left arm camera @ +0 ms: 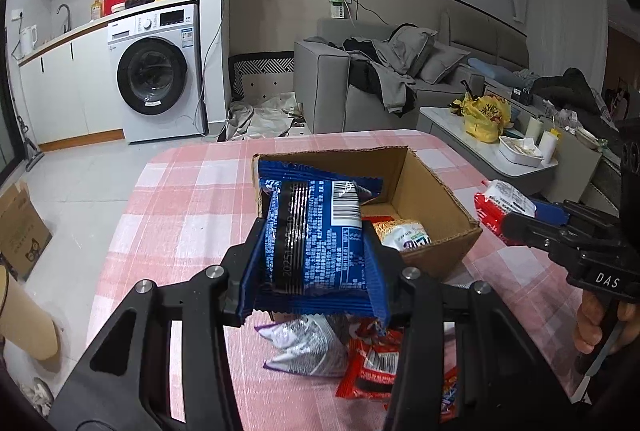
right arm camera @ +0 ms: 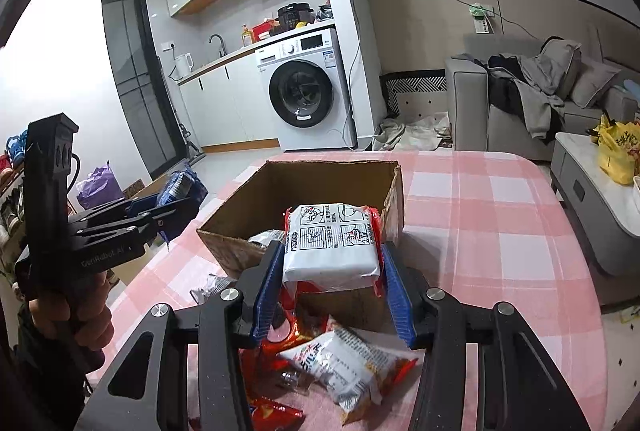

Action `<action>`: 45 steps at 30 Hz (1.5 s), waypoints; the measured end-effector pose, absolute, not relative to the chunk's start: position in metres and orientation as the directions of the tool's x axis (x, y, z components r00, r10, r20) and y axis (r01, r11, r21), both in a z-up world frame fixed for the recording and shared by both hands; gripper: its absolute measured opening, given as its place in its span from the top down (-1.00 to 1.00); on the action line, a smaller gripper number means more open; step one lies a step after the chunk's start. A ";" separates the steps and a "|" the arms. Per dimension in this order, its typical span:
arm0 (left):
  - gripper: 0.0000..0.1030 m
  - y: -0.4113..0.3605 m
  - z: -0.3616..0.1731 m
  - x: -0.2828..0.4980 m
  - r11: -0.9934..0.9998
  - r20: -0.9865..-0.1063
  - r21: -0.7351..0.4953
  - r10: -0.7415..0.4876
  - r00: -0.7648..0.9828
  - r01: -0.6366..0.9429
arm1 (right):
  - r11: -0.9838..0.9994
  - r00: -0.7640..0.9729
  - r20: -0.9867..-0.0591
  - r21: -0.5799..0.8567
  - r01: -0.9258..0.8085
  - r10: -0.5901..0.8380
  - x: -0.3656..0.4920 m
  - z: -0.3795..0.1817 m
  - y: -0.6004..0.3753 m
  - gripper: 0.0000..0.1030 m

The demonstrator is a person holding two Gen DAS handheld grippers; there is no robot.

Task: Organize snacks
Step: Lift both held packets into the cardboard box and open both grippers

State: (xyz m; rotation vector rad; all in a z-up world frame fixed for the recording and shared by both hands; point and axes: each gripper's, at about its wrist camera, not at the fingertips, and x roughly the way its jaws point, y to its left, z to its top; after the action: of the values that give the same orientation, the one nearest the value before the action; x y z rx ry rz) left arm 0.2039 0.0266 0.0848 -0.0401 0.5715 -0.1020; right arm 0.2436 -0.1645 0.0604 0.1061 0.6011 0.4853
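My left gripper (left arm camera: 314, 255) is shut on a blue snack packet (left arm camera: 316, 231) and holds it above the near left side of the open cardboard box (left arm camera: 424, 183). A white and yellow packet (left arm camera: 404, 233) lies inside the box. My right gripper (right arm camera: 330, 263) is shut on a red and white noodle packet (right arm camera: 332, 243), held over the box's (right arm camera: 248, 203) near edge. In the left wrist view the right gripper (left arm camera: 516, 215) comes in from the right with that packet (left arm camera: 500, 203). In the right wrist view the left gripper (right arm camera: 176, 199) sits left of the box.
Loose red and white snack packets (left arm camera: 340, 355) lie on the pink checked tablecloth (left arm camera: 180, 211) under the grippers, also shown in the right wrist view (right arm camera: 344, 367). A washing machine (left arm camera: 156, 79), a grey sofa (left arm camera: 360, 83) and a low white table (left arm camera: 480, 135) stand beyond.
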 end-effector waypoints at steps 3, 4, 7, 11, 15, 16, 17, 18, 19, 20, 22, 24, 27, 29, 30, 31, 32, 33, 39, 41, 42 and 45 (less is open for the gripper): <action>0.19 0.026 0.085 0.215 0.993 -0.542 -0.072 -0.113 0.833 0.088 | 0.882 0.714 -0.519 0.242 -0.405 0.470 0.254 0.060 -0.161 0.06; 0.19 0.026 0.085 0.219 0.994 -0.543 -0.070 -0.111 0.832 0.086 | 0.881 0.712 -0.520 0.246 -0.405 0.473 0.257 0.060 -0.161 0.06; 0.19 0.026 0.084 0.231 0.993 -0.551 -0.075 -0.114 0.827 0.087 | 0.879 0.707 -0.524 0.251 -0.405 0.475 0.266 0.059 -0.158 0.06; 0.19 0.027 0.083 0.244 0.993 -0.548 -0.084 -0.119 0.828 0.088 | 0.875 0.701 -0.526 0.254 -0.412 0.482 0.277 0.057 -0.154 0.06; 0.19 0.027 0.082 0.258 0.992 -0.549 -0.081 -0.122 0.827 0.093 | 0.873 0.696 -0.528 0.254 -0.418 0.487 0.286 0.056 -0.150 0.06; 0.19 0.027 0.082 0.261 0.992 -0.549 -0.078 -0.122 0.827 0.094 | 0.872 0.693 -0.531 0.255 -0.417 0.487 0.290 0.055 -0.149 0.06; 0.19 0.027 0.081 0.264 0.993 -0.550 -0.077 -0.121 0.826 0.095 | 0.872 0.692 -0.533 0.257 -0.416 0.487 0.292 0.054 -0.148 0.06; 0.19 0.028 0.080 0.267 0.993 -0.553 -0.077 -0.121 0.824 0.094 | 0.871 0.689 -0.534 0.259 -0.417 0.489 0.292 0.053 -0.147 0.06; 0.19 0.028 0.078 0.271 0.992 -0.556 -0.079 -0.123 0.822 0.095 | 0.871 0.687 -0.537 0.259 -0.418 0.490 0.294 0.052 -0.146 0.06; 0.19 0.027 0.076 0.275 0.992 -0.561 -0.080 -0.125 0.819 0.097 | 0.871 0.684 -0.541 0.260 -0.418 0.490 0.297 0.050 -0.145 0.06; 0.19 0.026 0.073 0.281 0.992 -0.567 -0.075 -0.123 0.815 0.097 | 0.869 0.679 -0.545 0.261 -0.420 0.492 0.300 0.048 -0.143 0.06; 0.19 0.025 0.069 0.288 0.993 -0.573 -0.070 -0.120 0.811 0.097 | 0.867 0.673 -0.550 0.261 -0.424 0.495 0.305 0.045 -0.140 0.06; 0.19 0.023 0.063 0.298 0.992 -0.590 -0.072 -0.122 0.798 0.099 | 0.866 0.664 -0.560 0.261 -0.426 0.495 0.311 0.043 -0.136 0.06; 0.19 0.023 0.060 0.305 0.992 -0.599 -0.072 -0.126 0.791 0.103 | 0.865 0.660 -0.563 0.261 -0.429 0.497 0.315 0.041 -0.135 0.06; 0.19 0.021 0.058 0.308 0.992 -0.601 -0.064 -0.123 0.789 0.105 | 0.865 0.660 -0.564 0.261 -0.428 0.496 0.319 0.041 -0.134 0.06; 0.19 0.020 0.056 0.311 0.993 -0.602 -0.052 -0.116 0.790 0.106 | 0.865 0.657 -0.567 0.261 -0.429 0.497 0.321 0.040 -0.133 0.06; 0.19 0.017 0.056 0.314 0.993 -0.605 -0.045 -0.111 0.788 0.105 | 0.865 0.656 -0.570 0.260 -0.428 0.496 0.324 0.039 -0.133 0.06; 0.19 0.016 0.054 0.317 0.993 -0.609 -0.041 -0.110 0.786 0.107 | 0.865 0.654 -0.571 0.261 -0.428 0.496 0.326 0.038 -0.132 0.06; 0.19 0.009 0.045 0.331 0.992 -0.622 -0.033 -0.114 0.775 0.119 | 0.864 0.646 -0.582 0.249 -0.437 0.495 0.335 0.034 -0.127 0.05; 0.19 0.007 0.042 0.336 0.992 -0.627 -0.028 -0.113 0.771 0.123 | 0.866 0.653 -0.579 0.228 -0.444 0.487 0.336 0.035 -0.124 0.05; 0.19 0.006 0.040 0.339 0.993 -0.629 -0.020 -0.106 0.770 0.121 | 0.864 0.652 -0.579 0.224 -0.451 0.490 0.336 0.035 -0.122 0.05; 0.19 0.006 0.036 0.344 0.993 -0.639 -0.021 -0.100 0.763 0.113 | 0.862 0.644 -0.584 0.230 -0.452 0.493 0.342 0.033 -0.119 0.05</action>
State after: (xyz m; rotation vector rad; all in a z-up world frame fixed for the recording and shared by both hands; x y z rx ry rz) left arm 0.3443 0.0062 0.0358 0.0186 0.6940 -0.1157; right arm 0.3416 -0.1187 0.0332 0.0648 0.6845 0.5385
